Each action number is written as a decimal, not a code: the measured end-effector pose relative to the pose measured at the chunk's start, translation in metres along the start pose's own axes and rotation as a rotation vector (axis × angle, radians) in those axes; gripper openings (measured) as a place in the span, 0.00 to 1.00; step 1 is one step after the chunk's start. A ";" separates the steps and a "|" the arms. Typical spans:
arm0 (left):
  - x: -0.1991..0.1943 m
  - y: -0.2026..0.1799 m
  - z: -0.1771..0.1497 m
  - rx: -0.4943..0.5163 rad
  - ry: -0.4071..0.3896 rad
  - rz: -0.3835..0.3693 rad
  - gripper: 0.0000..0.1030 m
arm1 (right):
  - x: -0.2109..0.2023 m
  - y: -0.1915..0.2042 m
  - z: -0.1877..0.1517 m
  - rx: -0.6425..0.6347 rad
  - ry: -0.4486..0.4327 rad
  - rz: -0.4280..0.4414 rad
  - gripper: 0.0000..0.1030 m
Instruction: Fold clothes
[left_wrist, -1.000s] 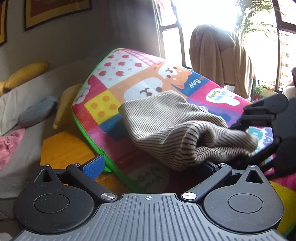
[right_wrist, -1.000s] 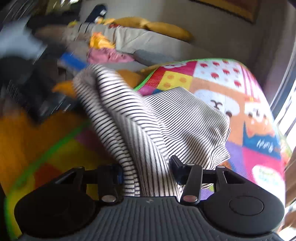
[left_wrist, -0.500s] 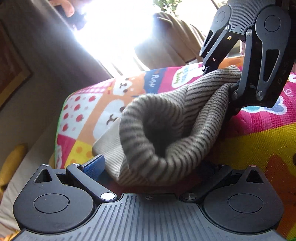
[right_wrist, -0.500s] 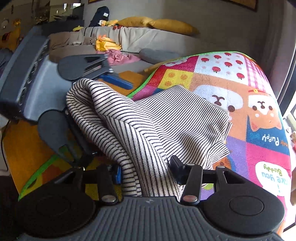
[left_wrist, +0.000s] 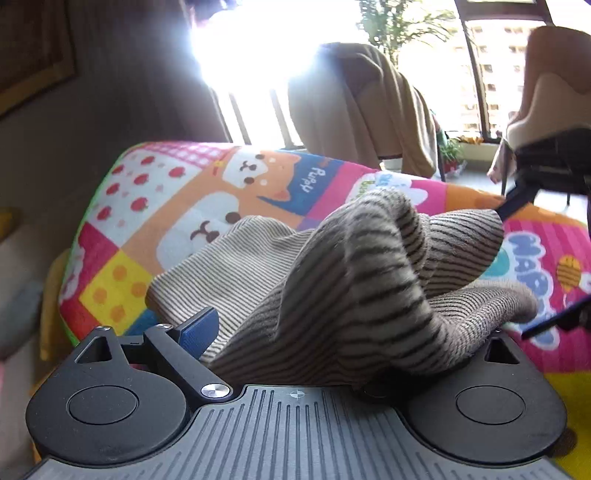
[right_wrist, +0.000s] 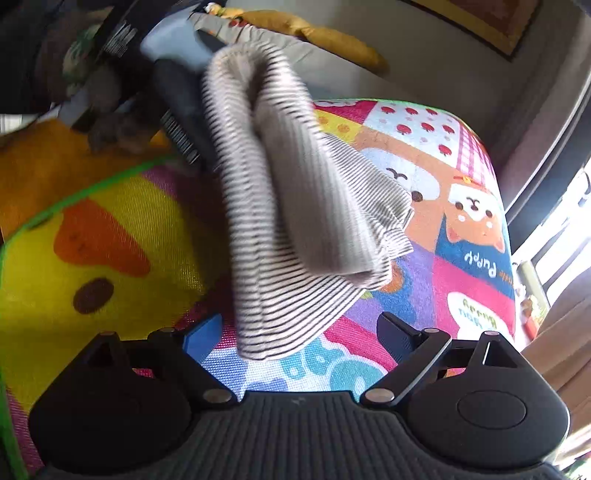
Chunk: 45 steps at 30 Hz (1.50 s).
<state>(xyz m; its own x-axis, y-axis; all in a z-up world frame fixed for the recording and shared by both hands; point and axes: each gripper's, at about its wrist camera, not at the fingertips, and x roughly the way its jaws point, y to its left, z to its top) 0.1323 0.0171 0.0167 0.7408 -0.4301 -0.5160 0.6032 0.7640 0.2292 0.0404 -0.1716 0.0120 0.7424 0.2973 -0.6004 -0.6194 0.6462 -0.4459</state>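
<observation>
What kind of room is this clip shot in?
Most likely a home living room: a cartoon play mat on the floor, a sofa with yellow cushions, and a tall window.

Harsh daylight floods through tall windows (left_wrist: 258, 74), washing out the panes. A beige blanket (left_wrist: 362, 110) drapes over a chair, a palm plant (left_wrist: 399, 22) behind it. Grey wall (right_wrist: 424, 62), framed picture (right_wrist: 487, 22) — yellow cushions (right_wrist: 314, 33) on a sofa.
</observation>
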 end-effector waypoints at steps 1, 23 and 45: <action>0.000 0.005 0.002 -0.033 0.004 -0.007 0.94 | 0.003 0.000 0.001 -0.018 -0.014 -0.024 0.90; -0.042 -0.054 -0.020 0.117 0.029 -0.076 0.43 | -0.028 -0.008 0.016 -0.144 -0.024 0.098 0.26; -0.016 0.051 -0.027 -0.488 0.041 -0.137 0.82 | 0.071 -0.057 0.054 0.068 0.041 -0.002 0.46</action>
<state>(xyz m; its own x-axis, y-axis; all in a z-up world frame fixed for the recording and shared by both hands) 0.1435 0.0762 0.0144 0.6459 -0.5305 -0.5489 0.4786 0.8416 -0.2501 0.1422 -0.1498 0.0304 0.7318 0.2680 -0.6266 -0.5979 0.6937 -0.4016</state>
